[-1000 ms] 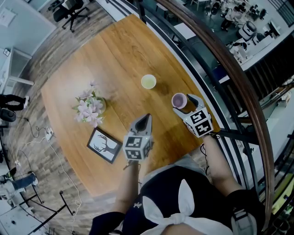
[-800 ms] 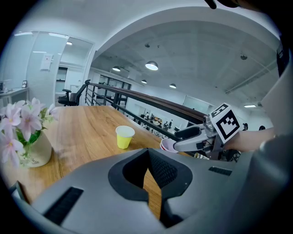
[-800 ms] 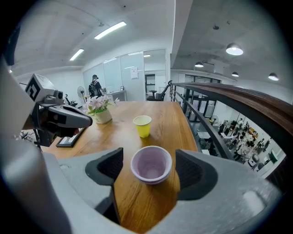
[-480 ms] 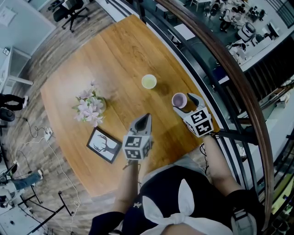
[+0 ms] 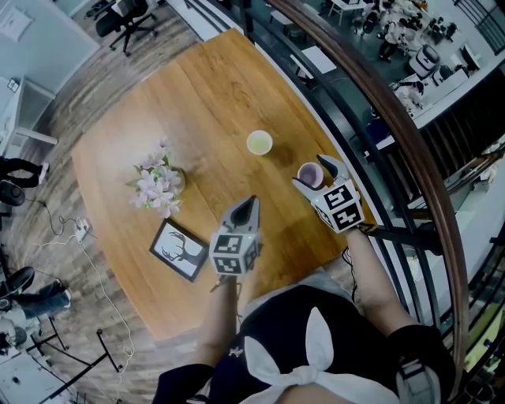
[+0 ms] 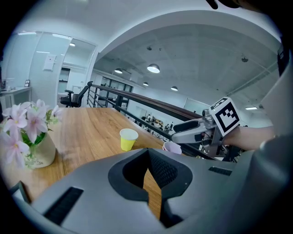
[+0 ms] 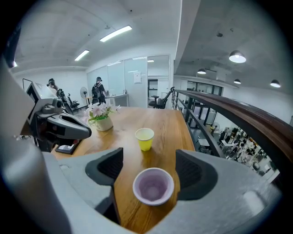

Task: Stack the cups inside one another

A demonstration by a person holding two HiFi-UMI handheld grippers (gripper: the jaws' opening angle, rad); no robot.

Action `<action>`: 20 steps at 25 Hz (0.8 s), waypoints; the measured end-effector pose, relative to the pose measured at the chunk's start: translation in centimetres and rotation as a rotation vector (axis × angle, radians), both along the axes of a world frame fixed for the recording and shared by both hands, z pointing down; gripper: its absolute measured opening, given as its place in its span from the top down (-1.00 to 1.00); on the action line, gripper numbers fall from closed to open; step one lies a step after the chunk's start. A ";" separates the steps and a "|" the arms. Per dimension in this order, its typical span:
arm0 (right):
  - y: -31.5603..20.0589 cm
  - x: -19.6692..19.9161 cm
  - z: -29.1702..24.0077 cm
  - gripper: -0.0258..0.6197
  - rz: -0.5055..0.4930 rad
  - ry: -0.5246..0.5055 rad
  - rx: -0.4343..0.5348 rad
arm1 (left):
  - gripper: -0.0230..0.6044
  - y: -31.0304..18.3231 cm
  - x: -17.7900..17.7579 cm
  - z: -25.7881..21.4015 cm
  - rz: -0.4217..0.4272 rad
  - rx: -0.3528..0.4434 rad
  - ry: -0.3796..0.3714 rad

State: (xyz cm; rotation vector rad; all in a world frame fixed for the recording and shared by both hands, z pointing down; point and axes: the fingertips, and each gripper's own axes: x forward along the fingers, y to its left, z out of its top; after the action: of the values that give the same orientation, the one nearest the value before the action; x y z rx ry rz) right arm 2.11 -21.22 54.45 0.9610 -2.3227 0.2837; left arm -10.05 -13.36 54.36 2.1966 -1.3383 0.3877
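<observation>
Compared with a moment ago, the right gripper (image 5: 314,173) has moved a little forward, and now the small pale purple paper cup (image 5: 308,174) stands upright between its two jaws. Before, it was only beside one of them. In the right gripper view the jaws are wide apart, one on each side of the cup, and I see a gap on both sides, so nothing is held yet. For the task, I judge that the grasp is prepared: this cup can be closed on and then carried to the small yellow paper cup (image 5: 258,142). That cup stands alone farther on the table and a little to the left, well apart from the purple one. The left gripper (image 5: 248,207) hovers over the near middle of the table. Its jaws are closed together and hold nothing; it takes no part in this step. The surface is a light wooden table (image 5: 197,95) with visible planks. On its left side stands a pale vase with pink flowers (image 5: 156,185), and nearer to me lies a dark framed picture of a deer (image 5: 179,249). Both are well away from the cups. The purple cup stands near the right edge of the table, close to a dark metal railing with a brown wooden handrail (image 5: 379,95), so I would lift it with care. Beyond the railing a lower floor with desks is visible. To the far left there are a grey plank floor (image 5: 47,158), a black office chair (image 5: 126,16) and loose cables (image 5: 83,233).
</observation>
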 end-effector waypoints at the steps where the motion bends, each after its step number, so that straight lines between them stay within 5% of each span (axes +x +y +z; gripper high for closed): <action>1: -0.1 -0.3 -0.3 -0.18 -0.005 -0.003 0.005 | 0.90 0.0 -0.1 0.1 -0.002 -0.001 0.001; 20: -3.2 -8.0 -3.7 -0.18 -0.149 -0.028 0.087 | 0.90 -0.5 -3.2 -0.5 -0.072 0.017 0.019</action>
State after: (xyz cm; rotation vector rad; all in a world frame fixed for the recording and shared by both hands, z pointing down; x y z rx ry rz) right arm -5.89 -24.44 50.72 0.8239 -2.4341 0.1369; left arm -13.28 -13.86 53.91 2.1533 -1.4112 0.3292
